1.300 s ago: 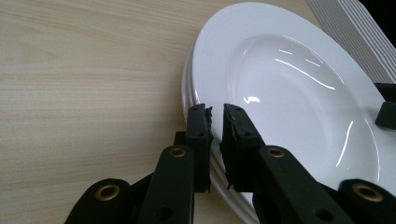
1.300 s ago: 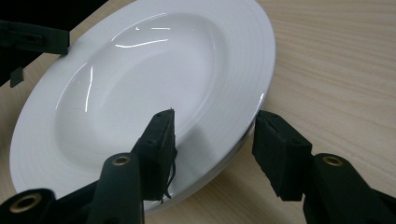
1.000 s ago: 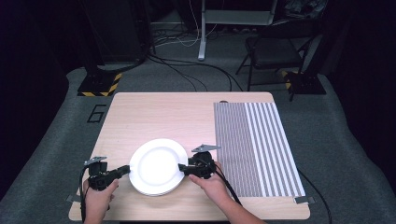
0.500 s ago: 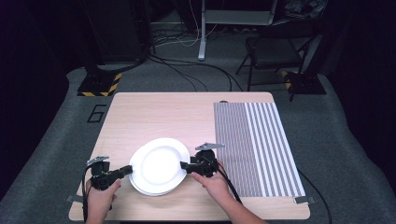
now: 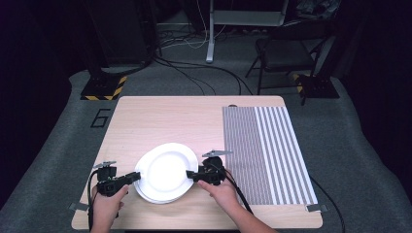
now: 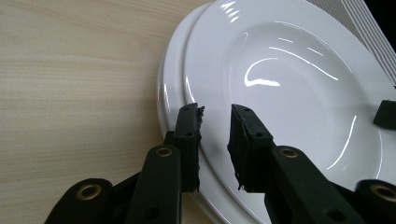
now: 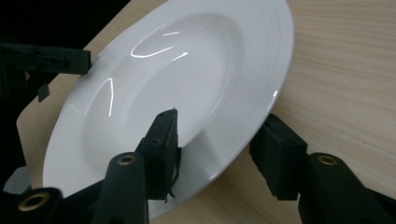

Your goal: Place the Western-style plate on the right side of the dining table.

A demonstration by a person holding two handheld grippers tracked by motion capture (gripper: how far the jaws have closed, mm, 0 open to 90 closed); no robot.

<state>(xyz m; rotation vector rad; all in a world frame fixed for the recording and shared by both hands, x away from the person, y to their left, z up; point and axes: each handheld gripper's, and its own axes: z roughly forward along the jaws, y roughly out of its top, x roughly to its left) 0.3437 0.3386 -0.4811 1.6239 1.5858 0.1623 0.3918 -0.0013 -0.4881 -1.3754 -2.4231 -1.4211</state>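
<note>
The left gripper [image 6: 215,122] and right gripper [image 7: 219,144], jaws apart, straddle opposite rims of the glossy round white ceramic plate [image 5: 166,170] (stacked on another).

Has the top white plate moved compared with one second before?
Yes. The top plate shifted away from the person and slightly toward the striped mat, uncovering the plate below.

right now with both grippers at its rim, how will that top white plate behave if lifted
The top plate looks rigid, so it should lift flat. Its glossy glaze, seen in the left gripper view, may slip between the jaws. It looks like ceramic, probably heavy and breakable if dropped on the plate beneath.
</note>
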